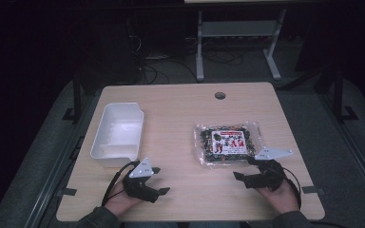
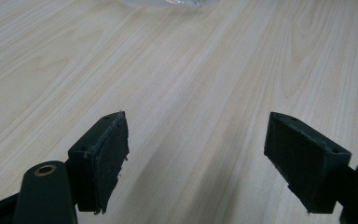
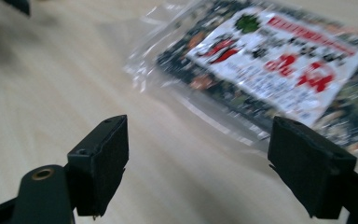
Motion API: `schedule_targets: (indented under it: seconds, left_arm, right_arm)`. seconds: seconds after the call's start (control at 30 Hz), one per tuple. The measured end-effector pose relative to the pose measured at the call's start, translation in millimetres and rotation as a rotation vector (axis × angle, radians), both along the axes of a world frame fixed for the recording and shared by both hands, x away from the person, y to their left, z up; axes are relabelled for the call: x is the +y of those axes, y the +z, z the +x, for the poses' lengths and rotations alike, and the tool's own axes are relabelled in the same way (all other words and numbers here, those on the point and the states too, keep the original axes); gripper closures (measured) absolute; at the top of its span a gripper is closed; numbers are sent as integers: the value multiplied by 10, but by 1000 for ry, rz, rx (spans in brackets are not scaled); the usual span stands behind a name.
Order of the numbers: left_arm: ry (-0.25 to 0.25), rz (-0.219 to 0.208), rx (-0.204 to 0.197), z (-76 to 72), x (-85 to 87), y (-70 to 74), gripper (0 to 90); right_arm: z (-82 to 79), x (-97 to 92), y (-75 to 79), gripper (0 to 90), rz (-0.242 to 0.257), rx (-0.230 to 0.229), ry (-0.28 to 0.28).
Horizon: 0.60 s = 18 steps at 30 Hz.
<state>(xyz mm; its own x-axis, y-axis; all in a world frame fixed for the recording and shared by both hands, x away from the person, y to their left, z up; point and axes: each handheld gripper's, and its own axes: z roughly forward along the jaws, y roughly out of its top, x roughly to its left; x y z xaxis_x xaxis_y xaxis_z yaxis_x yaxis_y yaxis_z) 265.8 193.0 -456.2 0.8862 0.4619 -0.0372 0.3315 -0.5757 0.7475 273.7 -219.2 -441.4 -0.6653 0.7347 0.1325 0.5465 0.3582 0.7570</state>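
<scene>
Right gripper (image 3: pixel 196 154): jaws spread wide, empty, low over the wooden table (image 1: pixel 180 123). Clear snack packet (image 3: pixel 279 70) flat just ahead and toward its right jaw, likely lined up for a pick. Left gripper (image 2: pixel 196 158): likewise wide apart, holding nothing, bare wood ahead, only a packet edge at the far top. White bin (image 1: pixel 118 133) just beyond the left gripper, probably the destination. Packet print blurred, unreadable.

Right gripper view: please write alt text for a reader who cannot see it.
The right gripper is open, its two black jaws wide apart above a light wooden table. Just ahead, blurred, lies a clear plastic food packet with a white and red label.
</scene>
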Motion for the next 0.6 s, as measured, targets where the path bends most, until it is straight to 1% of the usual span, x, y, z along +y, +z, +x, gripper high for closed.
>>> schedule_targets:
  seconds: [0.03, 0.07, 0.1, 0.13, 0.2, 0.27, 0.33, 0.37, 0.4, 0.43, 0.47, 0.5, 0.57, 0.6]
  left_arm:
    - [0, 0, -1, -4, -2, 1, 213]
    - [0, 0, -1, -4, -2, 1, 213]
    - [-1, -1, 0, -9, -3, 1, 213]
    - [-7, 2, -2, -14, -4, 1, 213]
    - [-12, 6, -3, -14, -9, 1, 213]
    - [-13, 6, -1, -13, -16, -2, 213]
    - [-14, 6, 0, -15, -20, -4, 213]
    - [-14, 6, 0, -15, -20, -4, 213]
    - [-16, 7, -1, -17, -20, -4, 213]
    - [-16, 7, -2, -18, -20, -3, 213]
    - [-16, 7, -2, -18, -20, -3, 213]
    - [-16, 7, -3, -18, -18, 1, 212]
    - [-17, 8, -4, -18, -17, 2, 213]
    - [-17, 8, -4, -18, -17, 3, 213]
  right_arm:
    - [31, -17, 32, 193, 0, -1, -17]
    - [31, -17, 32, 193, 0, -1, -17]
    - [64, -37, 64, 192, 4, -7, -29]
    - [115, -88, 127, 192, 13, -20, -55]
    - [148, -151, 179, 194, 28, -29, -85]
    - [178, -213, 217, 197, 27, -37, -115]
    - [217, -283, 248, 200, 35, -39, -143]
    - [217, -283, 248, 200, 35, -39, -143]
    - [256, -351, 273, 200, 48, -37, -172]
    - [275, -382, 283, 201, 52, -33, -185]
    - [275, -382, 283, 201, 52, -33, -185]
    - [316, -443, 294, 206, 61, -34, -211]
    - [360, -501, 300, 206, 62, -28, -238]
    - [360, -501, 300, 206, 62, -28, -238]
